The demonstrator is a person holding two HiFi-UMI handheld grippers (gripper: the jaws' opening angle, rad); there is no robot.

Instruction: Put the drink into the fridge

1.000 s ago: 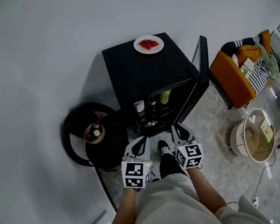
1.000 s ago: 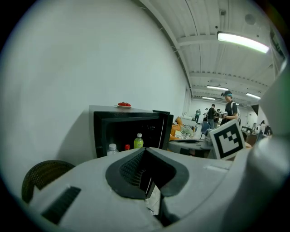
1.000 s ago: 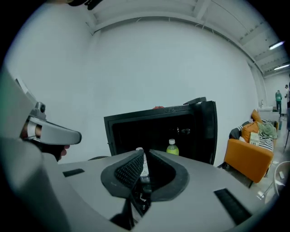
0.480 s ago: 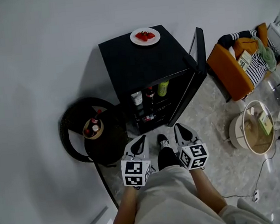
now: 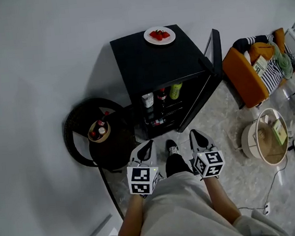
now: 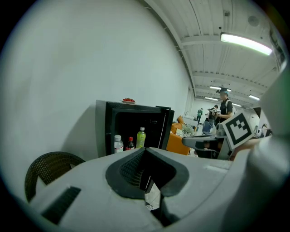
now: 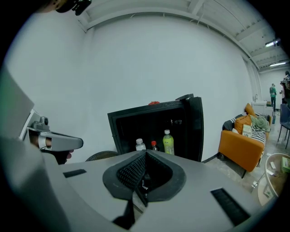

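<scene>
Standing square to the black fridge (image 5: 154, 61) at twelve o'clock, the person holds both tools low against the body, which reads as a rest posture and not a reach. The left gripper (image 5: 147, 147) has its jaws pressed together on nothing, and the right gripper (image 5: 195, 136) is likewise closed and empty, tips meeting with only floor behind them. The fridge door (image 5: 212, 55) hangs wide toward two o'clock, leaving the shelves free to reach. On the upper shelf stand a clear bottle (image 5: 147, 99), a red-capped dark bottle (image 5: 161, 94) and a green drink (image 5: 175, 90), side by side and upright. At ten o'clock a small basket (image 5: 91, 138) sits on a dark wicker seat (image 5: 114, 155) and holds two more red-capped bottles (image 5: 102, 129), probably the supply. Neither tool carries a drink, so this looks like a pause between loads, or the end of the job; which, I cannot tell. A plate of strawberries (image 5: 159, 34) rests on the fridge top, clear of the work.
</scene>
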